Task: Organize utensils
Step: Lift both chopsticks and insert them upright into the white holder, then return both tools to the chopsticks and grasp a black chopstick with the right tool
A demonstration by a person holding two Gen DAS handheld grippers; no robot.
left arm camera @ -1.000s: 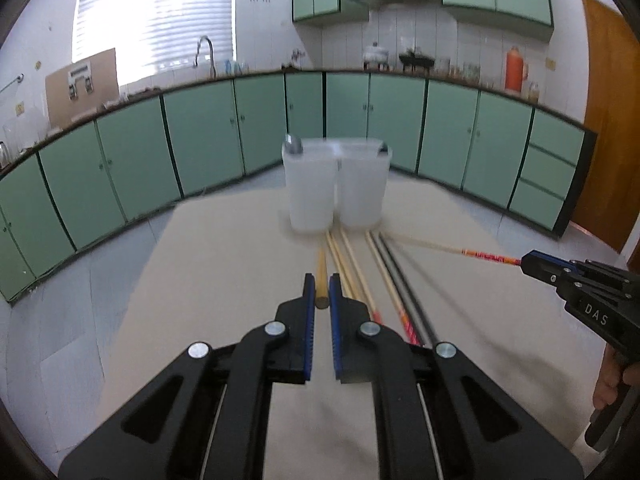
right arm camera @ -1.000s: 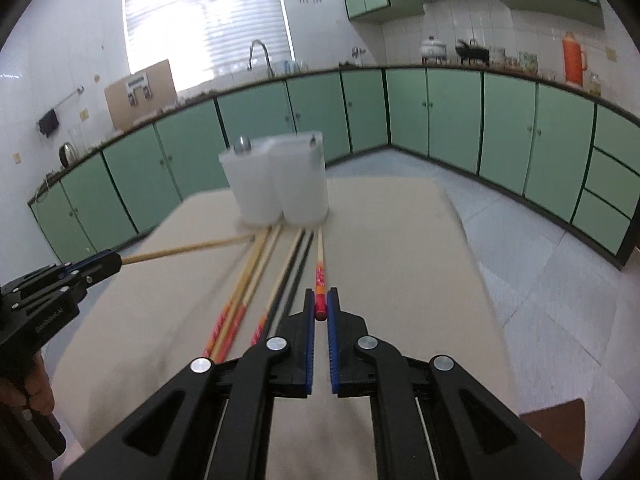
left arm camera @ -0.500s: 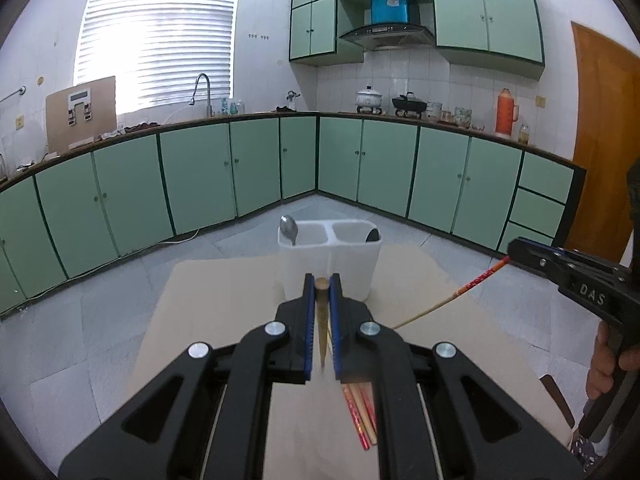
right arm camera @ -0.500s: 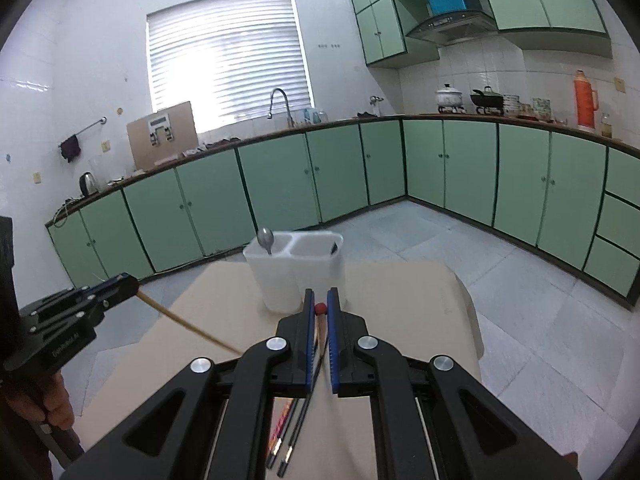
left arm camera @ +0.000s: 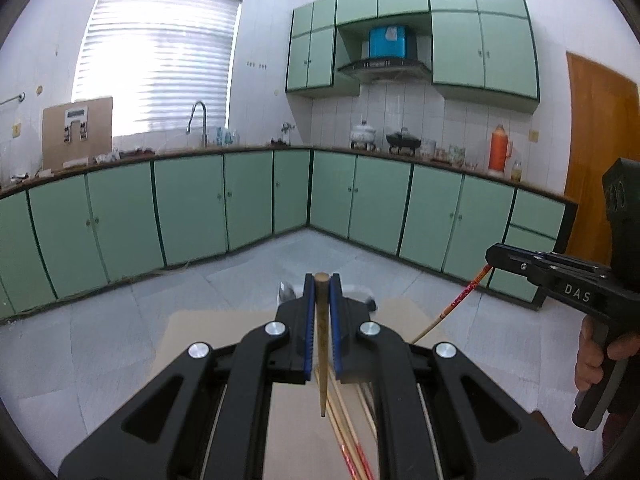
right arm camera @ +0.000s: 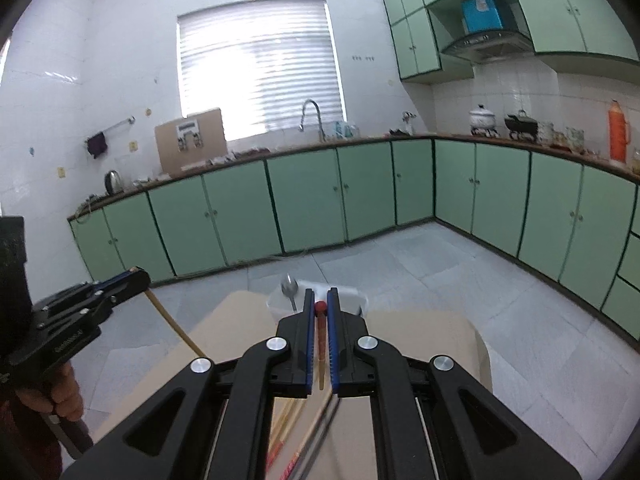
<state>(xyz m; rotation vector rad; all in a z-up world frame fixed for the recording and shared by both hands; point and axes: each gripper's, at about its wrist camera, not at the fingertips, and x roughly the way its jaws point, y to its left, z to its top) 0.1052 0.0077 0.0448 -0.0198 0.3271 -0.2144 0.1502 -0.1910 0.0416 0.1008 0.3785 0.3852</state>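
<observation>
Your left claw (left arm camera: 321, 292) is clamping a plain wooden chopstick (left arm camera: 321, 344) near its blunt end, the thin tip hanging down over the table (left arm camera: 208, 344). Your right claw (right arm camera: 319, 305) is pinching a red-topped chopstick (right arm camera: 320, 340) the same way. Just beyond both claws, the white holder (right arm camera: 352, 300) is standing on the table with a spoon (right arm camera: 288, 286) in it. Below the claws, the other chopsticks (left arm camera: 348, 436) are lying on the table.
</observation>
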